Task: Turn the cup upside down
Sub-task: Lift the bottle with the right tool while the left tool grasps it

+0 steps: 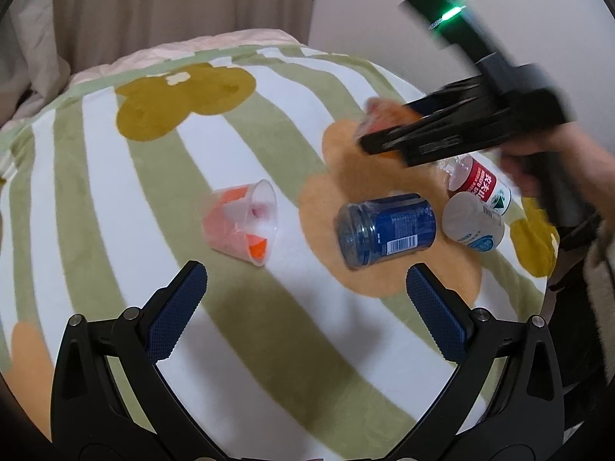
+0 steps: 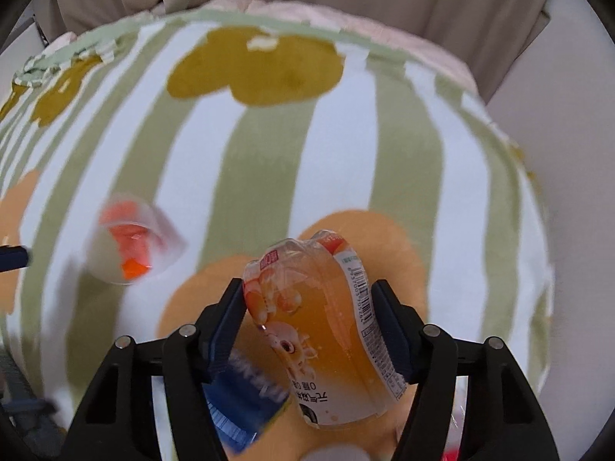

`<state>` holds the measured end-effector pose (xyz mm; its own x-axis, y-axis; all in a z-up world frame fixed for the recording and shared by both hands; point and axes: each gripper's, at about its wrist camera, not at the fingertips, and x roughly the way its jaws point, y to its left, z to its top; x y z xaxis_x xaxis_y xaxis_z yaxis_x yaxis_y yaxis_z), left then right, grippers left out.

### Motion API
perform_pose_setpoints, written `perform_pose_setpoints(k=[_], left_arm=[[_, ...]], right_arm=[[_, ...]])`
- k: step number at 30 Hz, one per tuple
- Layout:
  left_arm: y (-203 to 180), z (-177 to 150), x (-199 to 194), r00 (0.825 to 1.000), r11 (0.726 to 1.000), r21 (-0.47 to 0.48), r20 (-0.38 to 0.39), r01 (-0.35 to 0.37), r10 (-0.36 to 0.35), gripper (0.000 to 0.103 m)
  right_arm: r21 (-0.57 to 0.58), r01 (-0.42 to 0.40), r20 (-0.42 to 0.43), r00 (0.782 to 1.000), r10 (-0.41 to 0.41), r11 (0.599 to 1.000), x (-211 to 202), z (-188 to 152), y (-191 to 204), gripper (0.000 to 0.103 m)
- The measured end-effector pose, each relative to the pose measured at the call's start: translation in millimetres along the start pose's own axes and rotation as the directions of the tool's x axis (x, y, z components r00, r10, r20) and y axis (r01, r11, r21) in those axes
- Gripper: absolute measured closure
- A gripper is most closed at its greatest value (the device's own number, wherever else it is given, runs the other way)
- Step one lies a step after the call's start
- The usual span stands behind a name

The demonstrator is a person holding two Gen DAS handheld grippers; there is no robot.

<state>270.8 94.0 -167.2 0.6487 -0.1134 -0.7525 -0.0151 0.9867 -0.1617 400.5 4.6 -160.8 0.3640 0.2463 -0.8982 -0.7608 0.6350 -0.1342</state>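
A clear plastic cup (image 1: 242, 223) with an orange print lies on its side on the striped blanket (image 1: 269, 123), its mouth turned to the right; it also shows blurred in the right wrist view (image 2: 130, 246). My left gripper (image 1: 307, 272) stands open just in front of it, with nothing between its fingers. My right gripper (image 2: 307, 286) is shut on an orange-labelled clear bottle (image 2: 326, 326) and holds it in the air, base pointing away from the camera. In the left wrist view, that right gripper (image 1: 384, 134) and the orange bottle (image 1: 374, 113) hover blurred above the right side of the blanket.
A blue-labelled bottle (image 1: 384, 226), a white container (image 1: 472, 219) and a red-labelled bottle (image 1: 476, 180) lie close together on the orange patch at the right. A person's hand (image 1: 557, 153) grips the right tool. Beige curtains (image 1: 173, 0) hang behind. The blanket's edge drops off at the right.
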Motion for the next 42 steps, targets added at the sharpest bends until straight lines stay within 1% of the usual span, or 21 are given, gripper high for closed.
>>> perform_pose_setpoints(k=[3, 5, 7, 10, 11, 12, 15, 18, 21, 24, 26, 28, 29, 30, 32, 34, 36, 38, 39, 41, 42], left_arm=[[0, -5, -17, 1.0, 1.0, 0.003, 0.024, -0.009, 0.009, 0.0], [0, -10, -27, 0.999, 1.0, -0.001, 0.036, -0.004, 0.005, 0.0], [-1, -18, -36, 0.999, 1.0, -0.002, 0.043, -0.013, 0.013, 0.0], [2, -36, -50, 0.998, 0.999, -0.014, 0.047, -0.034, 0.035, 0.0], [4, -44, -55, 0.998, 0.999, -0.025, 0.047, -0.039, 0.04, 0.0], [6, -50, -57, 0.998, 0.999, -0.033, 0.047, -0.041, 0.042, 0.0], [14, -69, -59, 0.999, 0.997, -0.077, 0.026, -0.03, 0.032, 0.0], [19, -76, -59, 0.999, 0.994, -0.098, 0.012, -0.037, 0.039, 0.0], [20, -78, -64, 0.998, 0.993, -0.111, 0.028, -0.045, 0.048, 0.0], [21, -78, -66, 0.998, 0.991, -0.129, 0.033, -0.041, 0.045, 0.0], [21, -78, -68, 0.999, 0.989, -0.141, 0.033, -0.038, 0.043, 0.0], [20, -78, -71, 0.999, 0.988, -0.153, 0.037, -0.034, 0.04, 0.0], [19, -77, -75, 0.998, 0.986, -0.163, 0.048, -0.028, 0.036, 0.0], [19, -77, -78, 0.998, 0.985, -0.171, 0.058, -0.018, 0.028, 0.0], [16, -75, -86, 0.997, 0.98, -0.197, 0.076, 0.016, -0.001, 0.0], [10, -70, -92, 0.996, 0.969, -0.239, 0.079, 0.062, -0.044, 0.0], [-4, -64, -88, 0.997, 0.961, -0.265, 0.036, 0.079, -0.072, 0.0], [-22, -59, -75, 0.997, 0.961, -0.269, -0.019, 0.065, -0.073, 0.0], [-32, -58, -64, 0.996, 0.959, -0.276, -0.05, 0.061, -0.077, 0.0], [-46, -60, -38, 0.986, 0.944, -0.322, -0.12, 0.068, -0.112, 0.0], [-51, -61, -26, 0.982, 0.935, -0.347, -0.14, 0.07, -0.125, 0.0]], right_arm=[[0.073, -0.046, -0.003, 0.999, 0.046, 0.996, -42, -18, 17, 0.041], [0.117, -0.096, -0.025, 0.995, 0.1, 0.988, -59, -39, 36, 0.041], [0.162, -0.126, -0.051, 0.989, 0.136, 0.979, -62, -61, 54, 0.041], [0.288, -0.16, -0.087, 0.977, 0.192, 0.944, -54, -97, 75, 0.041], [0.311, -0.158, -0.099, 0.975, 0.197, 0.937, -46, -100, 76, 0.041], [0.341, -0.162, -0.11, 0.971, 0.211, 0.926, -39, -110, 84, 0.041], [0.37, -0.144, -0.139, 0.968, 0.208, 0.918, -19, -123, 96, 0.041], [0.385, -0.112, -0.161, 0.969, 0.186, 0.916, -2, -127, 103, 0.041], [0.395, -0.094, -0.184, 0.967, 0.178, 0.914, 10, -126, 105, 0.04], [0.4, -0.079, -0.182, 0.97, 0.164, 0.913, 14, -124, 106, 0.04], [0.409, -0.089, -0.167, 0.971, 0.17, 0.908, 14, -121, 106, 0.039], [0.406, -0.094, -0.139, 0.977, 0.163, 0.909, 11, -122, 107, 0.023], [0.401, -0.101, -0.118, 0.98, 0.161, 0.91, 6, -122, 106, 0.003], [0.396, -0.108, -0.087, 0.984, 0.155, 0.912, -2, -123, 104, 0.0], [0.383, -0.112, -0.027, 0.991, 0.132, 0.917, -22, -129, 97, 0.0], [0.355, -0.104, 0.043, 0.995, 0.095, 0.929, -49, -138, 89, 0.0], [0.338, -0.06, 0.088, 0.996, 0.032, 0.939, -79, -151, 76, 0.0], [0.335, -0.012, 0.141, 0.989, -0.038, 0.942, -109, -168, 63, 0.0], [0.34, 0.006, 0.15, 0.987, -0.06, 0.94, -118, -174, 59, 0.0], [0.361, 0.04, 0.175, 0.978, -0.11, 0.932, -136, -186, 53, 0.0], [0.371, 0.045, 0.206, 0.97, -0.13, 0.927, -145, -193, 50, 0.0]])
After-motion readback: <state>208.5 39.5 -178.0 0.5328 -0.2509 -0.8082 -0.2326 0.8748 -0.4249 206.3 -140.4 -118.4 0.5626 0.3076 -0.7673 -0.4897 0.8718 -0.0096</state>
